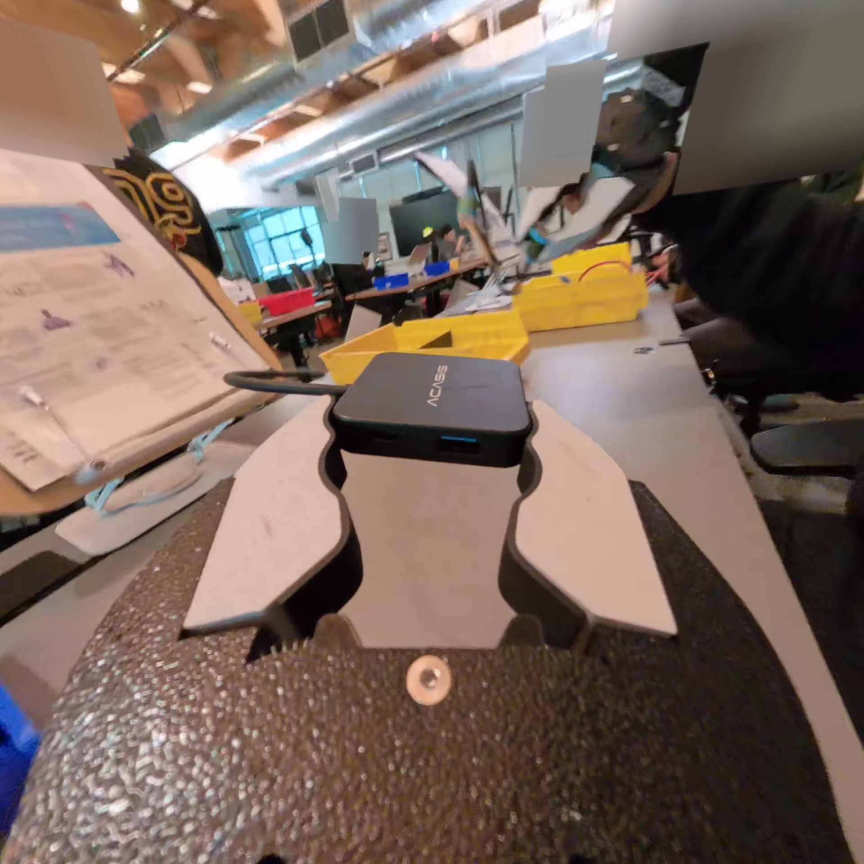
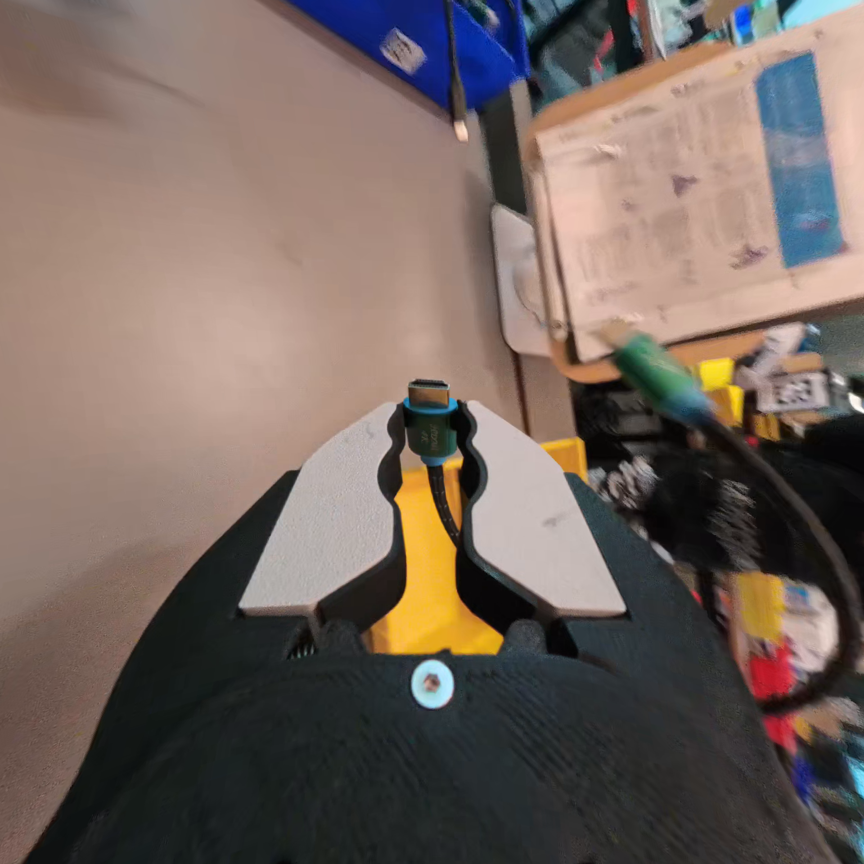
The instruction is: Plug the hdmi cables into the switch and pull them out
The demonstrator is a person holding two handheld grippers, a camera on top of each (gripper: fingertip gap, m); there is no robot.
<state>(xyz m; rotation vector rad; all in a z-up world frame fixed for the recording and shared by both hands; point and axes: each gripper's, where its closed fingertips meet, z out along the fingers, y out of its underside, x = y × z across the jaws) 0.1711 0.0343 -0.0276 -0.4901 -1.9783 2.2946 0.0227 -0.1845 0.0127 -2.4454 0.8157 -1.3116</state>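
Note:
My left gripper [image 1: 431,435] is shut on the switch [image 1: 432,402], a flat dark square box, and holds it by its two sides. Its front edge with two ports faces the camera, one port with a blue insert. A short black cable [image 1: 276,381] leaves its far left corner. My right gripper [image 2: 431,423] is shut on an HDMI plug [image 2: 428,432] with a green body and blue collars. The metal tip [image 2: 428,392] sticks out past the fingertips. Its braided cable [image 2: 444,505] runs back between the fingers. A second green HDMI plug [image 2: 654,369] hangs blurred at the right, on a black cable.
A tilted board with printed paper [image 1: 93,318] stands at the left and shows again in the right wrist view [image 2: 678,210]. Yellow bins [image 1: 421,341] sit behind the switch on the grey table [image 1: 608,421]. A blue bin [image 2: 421,46] lies at the table's far edge. Another cable end [image 2: 460,131] hangs over the blue bin's edge.

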